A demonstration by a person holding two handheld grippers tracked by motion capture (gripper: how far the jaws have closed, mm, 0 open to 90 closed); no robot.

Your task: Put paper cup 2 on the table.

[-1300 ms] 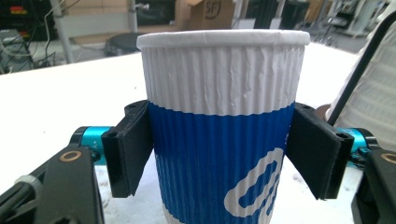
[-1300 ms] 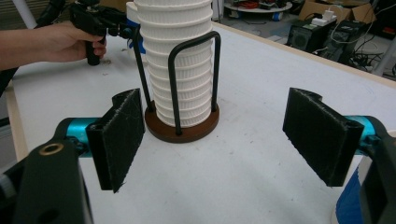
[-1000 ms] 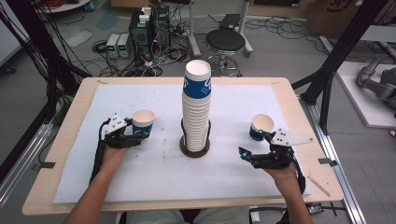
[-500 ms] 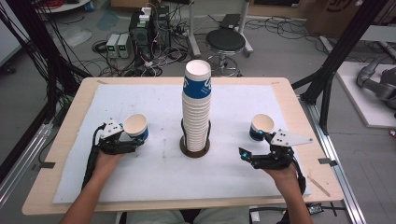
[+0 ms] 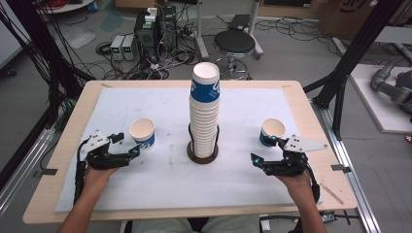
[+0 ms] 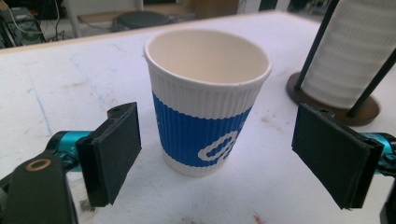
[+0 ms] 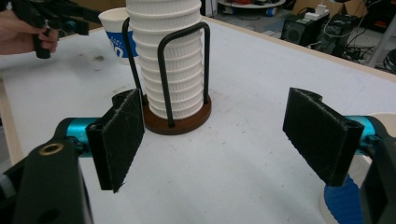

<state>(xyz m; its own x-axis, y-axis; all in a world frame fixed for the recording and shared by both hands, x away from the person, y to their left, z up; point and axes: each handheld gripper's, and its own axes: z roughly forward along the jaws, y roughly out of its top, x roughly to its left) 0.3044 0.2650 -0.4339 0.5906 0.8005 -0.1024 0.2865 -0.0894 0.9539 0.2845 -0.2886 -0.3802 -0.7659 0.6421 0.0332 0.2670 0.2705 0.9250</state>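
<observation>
Standing upright on the white mat (image 5: 160, 194), the left cup (image 6: 208, 100) is ribbed white paper with a blue band and an empty inside. The left gripper (image 5: 124, 145) has just been opening; its pads sit clear of the cup's sides. A tall cup stack (image 5: 204, 114) in its wire holder (image 7: 175, 119) rises mid-table, another cup (image 5: 272, 132) just beyond the spread right gripper (image 5: 265, 150). Bare mat lies toward the near edge.

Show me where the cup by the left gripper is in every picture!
High view: the left cup stands left of centre, just beyond the left gripper.
Left gripper view: centre, between the open jaws, untouched.
Right gripper view: top left, peeking behind the stack.
Shared landmark: the cup stack.
</observation>
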